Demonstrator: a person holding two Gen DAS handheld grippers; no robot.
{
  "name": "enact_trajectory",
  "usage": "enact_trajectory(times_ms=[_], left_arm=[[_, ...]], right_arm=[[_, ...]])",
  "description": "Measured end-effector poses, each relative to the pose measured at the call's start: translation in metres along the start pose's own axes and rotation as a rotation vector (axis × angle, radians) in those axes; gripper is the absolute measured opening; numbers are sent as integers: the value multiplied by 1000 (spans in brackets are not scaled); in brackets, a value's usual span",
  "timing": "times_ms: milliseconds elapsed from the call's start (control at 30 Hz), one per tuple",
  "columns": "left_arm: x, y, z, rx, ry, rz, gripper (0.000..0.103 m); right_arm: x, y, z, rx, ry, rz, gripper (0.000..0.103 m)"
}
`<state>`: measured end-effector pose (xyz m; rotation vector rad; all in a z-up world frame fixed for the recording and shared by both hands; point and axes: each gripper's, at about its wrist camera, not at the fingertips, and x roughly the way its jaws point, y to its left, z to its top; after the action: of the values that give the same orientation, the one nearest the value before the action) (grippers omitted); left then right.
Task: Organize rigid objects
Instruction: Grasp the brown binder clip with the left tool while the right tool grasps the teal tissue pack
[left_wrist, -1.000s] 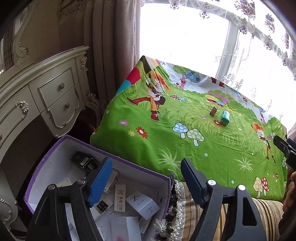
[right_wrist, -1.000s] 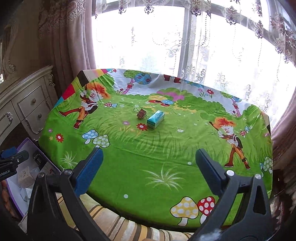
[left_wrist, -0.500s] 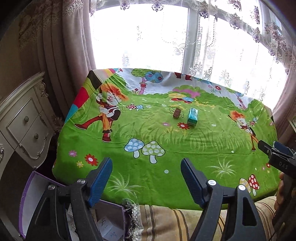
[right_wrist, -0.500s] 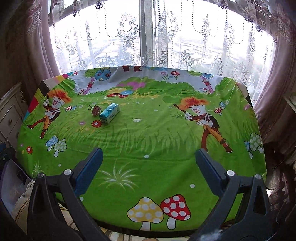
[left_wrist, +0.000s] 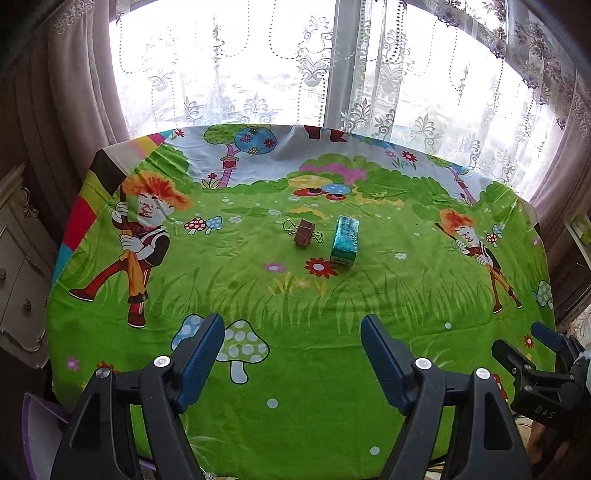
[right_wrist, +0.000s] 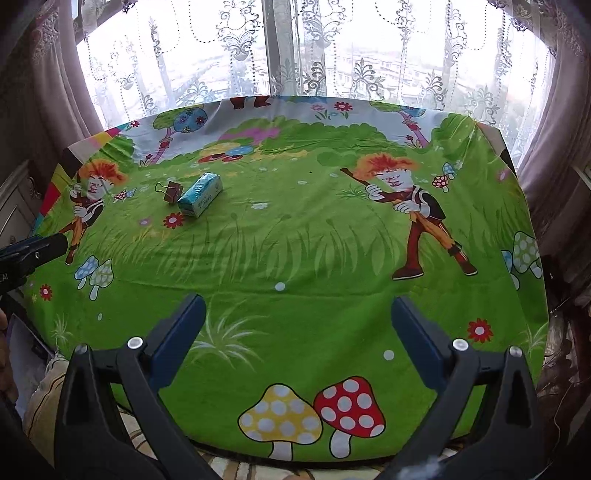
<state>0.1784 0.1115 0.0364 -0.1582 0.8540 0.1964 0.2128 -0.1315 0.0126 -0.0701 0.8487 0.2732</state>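
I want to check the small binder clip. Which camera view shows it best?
The left wrist view: the binder clip lies near centre, both wire handles visible. In the right wrist view it is off-centre, partly hidden by the teal box.

A cartoon-printed green tablecloth (left_wrist: 295, 295) spreads ahead of the claw. Lace curtains (left_wrist: 258, 74) hang beyond it. A white dresser (left_wrist: 18, 277) stands far left.

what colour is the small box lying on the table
Teal, shiny wrapper; the small box shows best in the right wrist view.
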Motion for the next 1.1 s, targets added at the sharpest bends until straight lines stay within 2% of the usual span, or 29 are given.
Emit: enact_trajectory(times_ms=[100, 367, 533, 767, 900, 933, 1067, 1100], left_arm=[[16, -2, 12, -1, 5, -9, 77], [67, -1, 40, -16, 31, -39, 62], [104, 3, 57, -44, 54, -81, 61], [165, 14, 86, -144, 116, -142, 63], [196, 8, 95, -139, 170, -118, 63], [204, 5, 94, -126, 201, -107, 62], [210, -3, 96, -69, 188, -88, 43], [211, -4, 96, -60, 187, -95, 44]], right_arm=[[5, 0, 0, 0, 10, 10, 101], [18, -1, 0, 5, 39, 20, 101], [24, -1, 0, 8, 57, 22, 101], [34, -1, 2, 18, 84, 16, 101], [38, -1, 3, 23, 96, 13, 101], [39, -1, 4, 22, 98, 11, 101], [43, 0, 5, 23, 107, 7, 101], [44, 0, 5, 23, 109, 5, 101]])
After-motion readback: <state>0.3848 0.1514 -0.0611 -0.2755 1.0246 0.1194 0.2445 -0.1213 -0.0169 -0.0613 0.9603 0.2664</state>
